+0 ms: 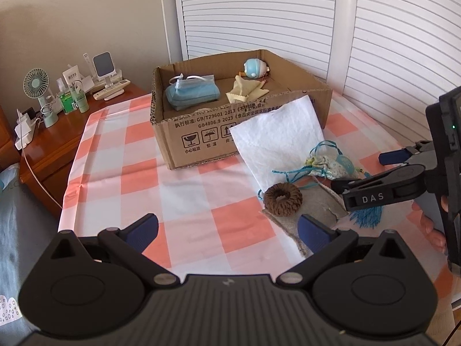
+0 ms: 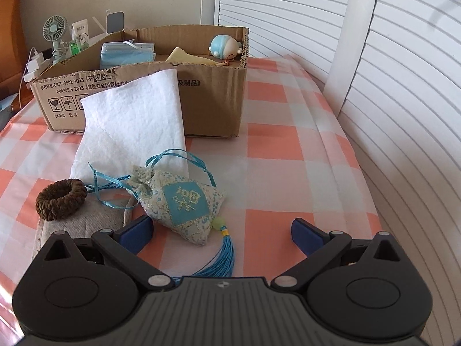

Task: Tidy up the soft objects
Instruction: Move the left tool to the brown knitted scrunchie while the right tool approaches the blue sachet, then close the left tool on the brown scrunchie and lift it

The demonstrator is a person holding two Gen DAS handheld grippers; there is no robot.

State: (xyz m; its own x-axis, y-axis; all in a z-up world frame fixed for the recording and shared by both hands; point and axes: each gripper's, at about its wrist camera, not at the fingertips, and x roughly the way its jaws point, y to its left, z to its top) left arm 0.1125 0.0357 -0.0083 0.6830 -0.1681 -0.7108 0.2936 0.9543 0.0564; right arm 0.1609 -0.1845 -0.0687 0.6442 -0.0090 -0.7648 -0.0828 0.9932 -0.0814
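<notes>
Checked bedspread [image 2: 273, 144] under sachet [image 2: 184, 201]

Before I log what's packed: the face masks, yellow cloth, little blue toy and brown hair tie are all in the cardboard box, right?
Not quite. The brown hair tie lies outside the cardboard box, on the grey cloth, as the right wrist view shows. The face masks, yellow cloth and little blue toy are inside.

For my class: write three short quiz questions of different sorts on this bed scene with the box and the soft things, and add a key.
1. True or false: the brown hair tie lies inside the cardboard box.
2. Which item leans on the box front? A) face masks B) white cloth C) yellow cloth
3. Fill in: both the left gripper and the right gripper have their jaws ____.

Key: 1 false, it rests outside on a grey fabric piece; 2 B; 3 open.
</notes>
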